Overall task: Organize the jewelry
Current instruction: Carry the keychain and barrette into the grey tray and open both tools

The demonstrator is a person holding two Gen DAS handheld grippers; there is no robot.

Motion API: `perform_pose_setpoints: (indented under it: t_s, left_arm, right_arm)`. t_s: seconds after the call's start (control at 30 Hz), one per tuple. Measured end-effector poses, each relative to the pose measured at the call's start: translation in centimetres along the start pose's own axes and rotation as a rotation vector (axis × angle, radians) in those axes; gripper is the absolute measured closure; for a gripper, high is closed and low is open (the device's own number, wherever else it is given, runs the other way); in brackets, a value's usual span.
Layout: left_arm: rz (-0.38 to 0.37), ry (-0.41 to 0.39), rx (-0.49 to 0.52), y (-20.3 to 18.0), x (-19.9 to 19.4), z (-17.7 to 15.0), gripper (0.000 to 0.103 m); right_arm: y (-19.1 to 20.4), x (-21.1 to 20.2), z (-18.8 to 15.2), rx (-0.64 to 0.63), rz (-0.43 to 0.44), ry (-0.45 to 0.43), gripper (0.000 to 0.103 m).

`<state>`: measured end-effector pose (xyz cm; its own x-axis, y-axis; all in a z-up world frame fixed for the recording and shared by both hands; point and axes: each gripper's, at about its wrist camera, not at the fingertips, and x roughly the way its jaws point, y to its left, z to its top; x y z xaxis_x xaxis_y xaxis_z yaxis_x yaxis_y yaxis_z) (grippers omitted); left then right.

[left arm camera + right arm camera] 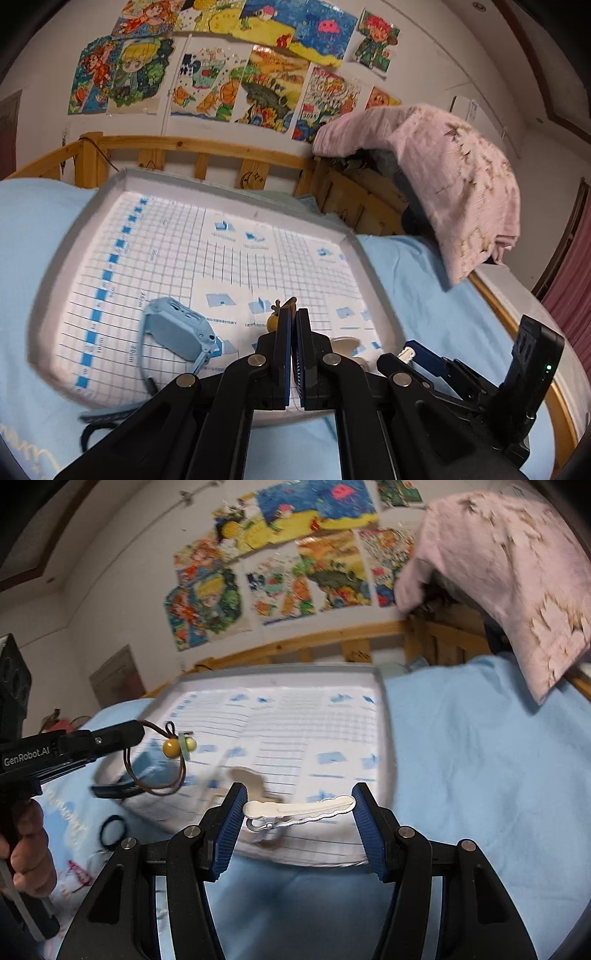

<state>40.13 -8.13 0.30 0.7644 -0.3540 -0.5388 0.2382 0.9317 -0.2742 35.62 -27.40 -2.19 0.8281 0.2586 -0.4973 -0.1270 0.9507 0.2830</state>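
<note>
My left gripper [293,314] is shut on a brown cord hair tie with a yellow bead [273,322]; in the right wrist view the gripper [138,731] holds the looped cord and beads [170,748] above the white gridded tray [384,716]. My right gripper [297,805] holds a white hair clip [299,808] lengthwise between its blue pads over the tray's near edge. A blue smartwatch [177,328] lies in the tray [373,266], left of my left gripper. My right gripper shows at the lower right of the left wrist view [410,354].
The tray lies on a light blue bedsheet [480,775]. A black hair band [113,829] lies on the sheet left of the tray. A wooden bed rail [207,151] runs behind, with a pink blanket [461,177] draped at the right.
</note>
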Motion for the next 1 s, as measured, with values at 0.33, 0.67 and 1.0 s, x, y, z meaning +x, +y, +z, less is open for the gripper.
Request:
perform_pose_setpoints:
  t_s: [0.33,0.67,1.0]
  left_arm:
    - [0.075,0.088,0.001,1.3,3.1,-2.9,0.1]
    - [0.084,0.074,0.023,0.8,0.5,-3.4,0.097]
    - [0.083,0.015,0.045,-0.7,-5.7,-3.5,0.079]
  right_arm:
    - [-0.3,2.9,-1.0,-0.001,-0.027,0.031,0.049]
    - [-0.6,-0.2,-1.4,0.0,-0.026,-0.048,0.033]
    - [0.3,-7.2,-0.5,0.011,-0.033,-0.203,0.008]
